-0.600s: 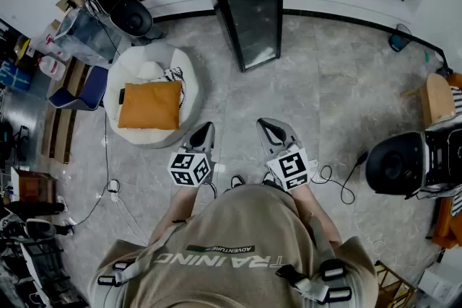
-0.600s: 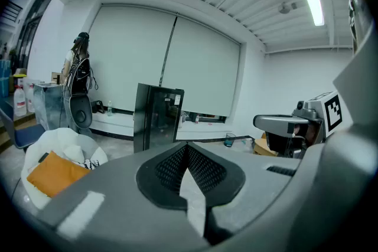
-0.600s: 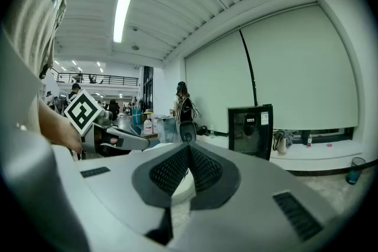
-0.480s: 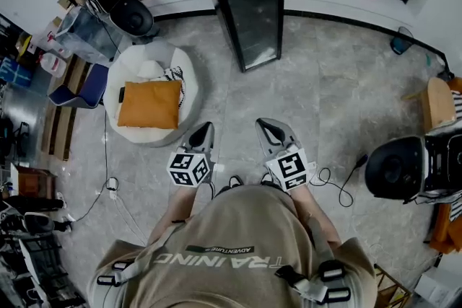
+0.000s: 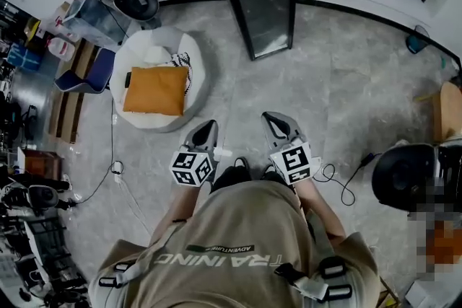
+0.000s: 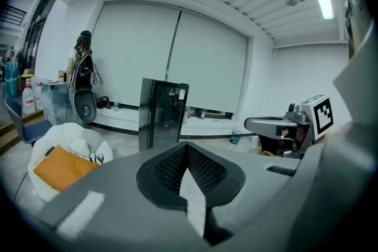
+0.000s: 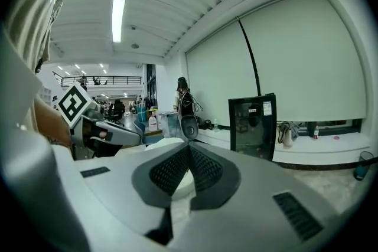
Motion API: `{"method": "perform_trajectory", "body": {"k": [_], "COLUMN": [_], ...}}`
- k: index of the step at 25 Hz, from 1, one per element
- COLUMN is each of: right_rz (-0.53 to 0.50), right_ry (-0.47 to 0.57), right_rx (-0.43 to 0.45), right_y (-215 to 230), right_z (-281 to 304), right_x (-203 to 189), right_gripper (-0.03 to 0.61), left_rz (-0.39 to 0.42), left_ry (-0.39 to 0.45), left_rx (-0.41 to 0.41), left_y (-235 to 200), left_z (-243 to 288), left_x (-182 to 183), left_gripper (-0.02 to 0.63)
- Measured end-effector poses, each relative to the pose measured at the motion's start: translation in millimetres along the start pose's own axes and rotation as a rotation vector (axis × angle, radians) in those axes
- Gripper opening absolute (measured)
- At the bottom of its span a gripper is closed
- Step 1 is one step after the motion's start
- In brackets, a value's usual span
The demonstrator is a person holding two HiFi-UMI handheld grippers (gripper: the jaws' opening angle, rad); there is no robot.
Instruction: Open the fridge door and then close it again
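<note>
The fridge (image 5: 263,0), a tall black one with a dark glass door, stands at the top middle of the head view against the wall, and its door is shut. Both claws are low in the frame, close in front of the person's body and well apart from the fridge, with open grey floor (image 5: 332,83) between.

The left claw (image 5: 206,128) sits just left of centre. Its jaws are pressed together at the tip, with nothing between them. The right claw (image 5: 269,117) is beside it, just right of centre. It is also closed to a point and empty. Both point up the frame towards the fridge.

In the left part of the head view a white beanbag (image 5: 162,50) lies on the floor with an orange cushion (image 5: 154,90) on it.
</note>
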State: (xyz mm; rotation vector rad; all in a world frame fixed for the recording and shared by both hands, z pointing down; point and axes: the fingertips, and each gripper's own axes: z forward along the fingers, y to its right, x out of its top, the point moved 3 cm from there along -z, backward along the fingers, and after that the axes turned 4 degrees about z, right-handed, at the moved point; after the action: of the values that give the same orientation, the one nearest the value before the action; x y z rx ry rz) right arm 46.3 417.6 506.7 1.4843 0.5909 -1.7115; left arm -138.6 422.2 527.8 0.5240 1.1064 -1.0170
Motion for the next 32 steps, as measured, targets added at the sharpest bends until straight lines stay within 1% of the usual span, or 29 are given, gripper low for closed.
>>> {"method": "perform_trajectory", "body": {"k": [4,7,10,15,22,28,32], "right_rz": [0.015,0.025,0.011,-0.021,-0.005,0.013,0.027], "right_ry": [-0.016,-0.048,-0.067,-0.06,-0.024,-0.02,-0.043], "right_rx": [-0.005,-0.023,-0.042,-0.077,-0.135,-0.174,-0.2], "right_y": [9,16,19,35,43,40,41], "right_z": [12,26,43,82,150,202,218], "right_x": [-6,-13,-8,18,51,63,57], "right_gripper": [-0.005,-0.005,-0.005,-0.005,-0.005,-0.005,-0.005], "left_rz": [0.002,0.004,0.007,0.03,0.085,0.075,0.07], "left_ry": [-0.011,-0.017,-0.005,0.047,0.059,0.033,0.024], "left_rx": [0.009,-0.001,-0.02,-0.068,-0.15,-0.218,-0.257], "left_y": [-15,-25,-42,-73,-126,-165,-177], "left_z": [6,19,37,77,116,143,160], "left_x": [-5,-7,0,35,76,77,74], "left_gripper": [0.002,0.002,0.001,0.002,0.002,0.002,0.002]}}
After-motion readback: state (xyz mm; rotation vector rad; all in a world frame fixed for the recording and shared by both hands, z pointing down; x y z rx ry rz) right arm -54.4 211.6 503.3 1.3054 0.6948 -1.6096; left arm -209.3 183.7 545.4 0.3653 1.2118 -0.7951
